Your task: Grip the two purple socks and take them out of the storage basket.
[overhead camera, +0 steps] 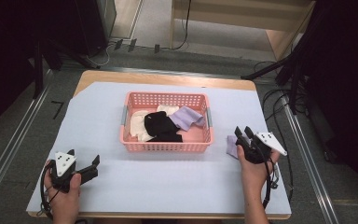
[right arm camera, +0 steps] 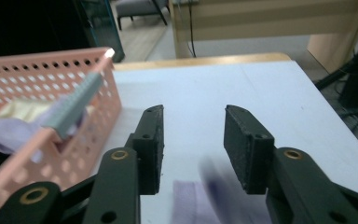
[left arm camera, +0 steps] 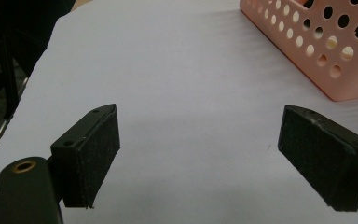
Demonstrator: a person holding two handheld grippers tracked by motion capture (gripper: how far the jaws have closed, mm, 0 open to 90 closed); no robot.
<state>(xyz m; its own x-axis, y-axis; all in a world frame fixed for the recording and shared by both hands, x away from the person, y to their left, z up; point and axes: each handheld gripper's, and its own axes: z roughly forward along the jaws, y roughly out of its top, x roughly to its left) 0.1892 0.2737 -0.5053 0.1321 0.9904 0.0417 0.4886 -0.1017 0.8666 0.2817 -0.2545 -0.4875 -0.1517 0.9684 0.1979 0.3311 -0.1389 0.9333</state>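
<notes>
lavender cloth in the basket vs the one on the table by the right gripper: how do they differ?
The lavender cloth in the basket lies crumpled among other fabrics, beside a black cloth in the pink basket. The lavender cloth on the table lies alone, outside the basket, under the right gripper, whose jaws are open above it. The table one shows less area. Both look the same pale purple.

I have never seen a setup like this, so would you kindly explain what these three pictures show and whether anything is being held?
A person holds a hand-held clamp in each hand. The high view looks down on the table; the other two cameras ride on the clamps. A pink basket holds black, cream and lilac cloths. Another lilac cloth lies on the table beside it. The right gripper is over that cloth, fingers apart. The left gripper is open and empty.
</notes>
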